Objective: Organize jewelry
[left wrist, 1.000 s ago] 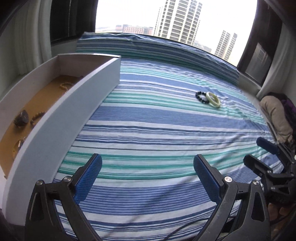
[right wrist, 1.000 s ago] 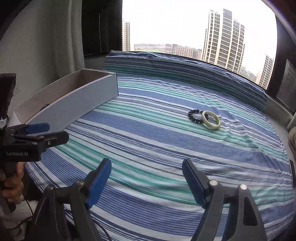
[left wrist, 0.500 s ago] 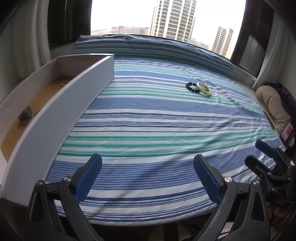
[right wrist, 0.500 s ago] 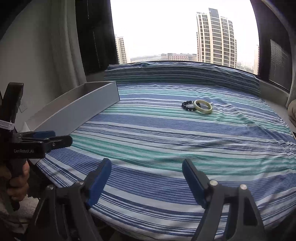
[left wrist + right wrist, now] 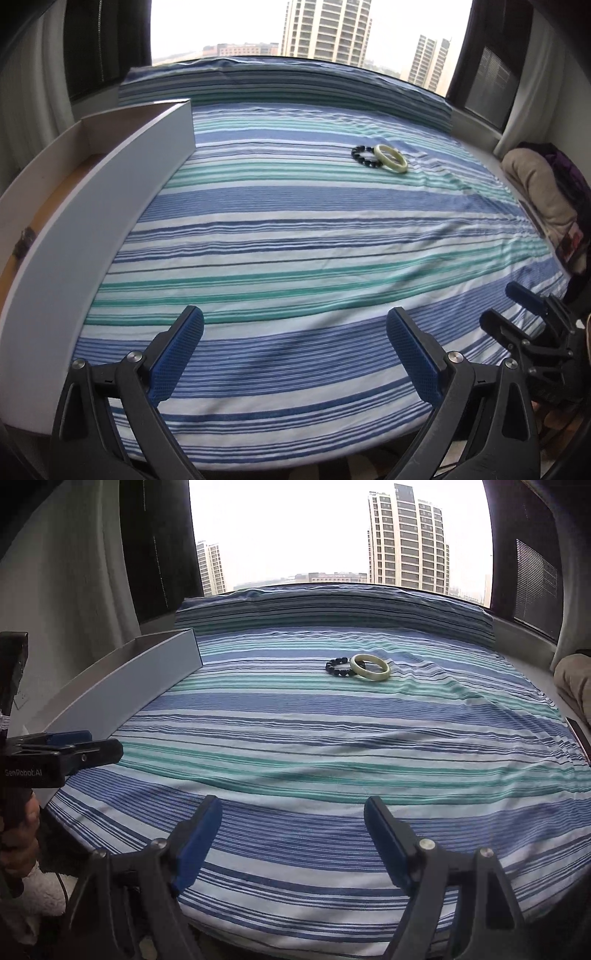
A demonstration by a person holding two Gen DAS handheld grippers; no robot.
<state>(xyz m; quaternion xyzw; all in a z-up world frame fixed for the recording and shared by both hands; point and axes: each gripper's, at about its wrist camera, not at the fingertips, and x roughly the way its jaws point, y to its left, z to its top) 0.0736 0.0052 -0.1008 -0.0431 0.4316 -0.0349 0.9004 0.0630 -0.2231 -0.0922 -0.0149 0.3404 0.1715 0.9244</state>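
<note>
pale green bangle (image 5: 390,163) touching black bead bracelet (image 5: 364,156), flat

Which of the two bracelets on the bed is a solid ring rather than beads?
The pale green bangle: one smooth hoop, beside the dark beaded bracelet.

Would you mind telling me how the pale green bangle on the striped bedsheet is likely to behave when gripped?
The pale green ring-shaped bangle looks like polished stone, so probably rigid and slippery between pads. It leans on the dark beaded bracelet, so lifting may drag the beads. Dropped on edge, it might roll on the striped bedsheet.
</note>
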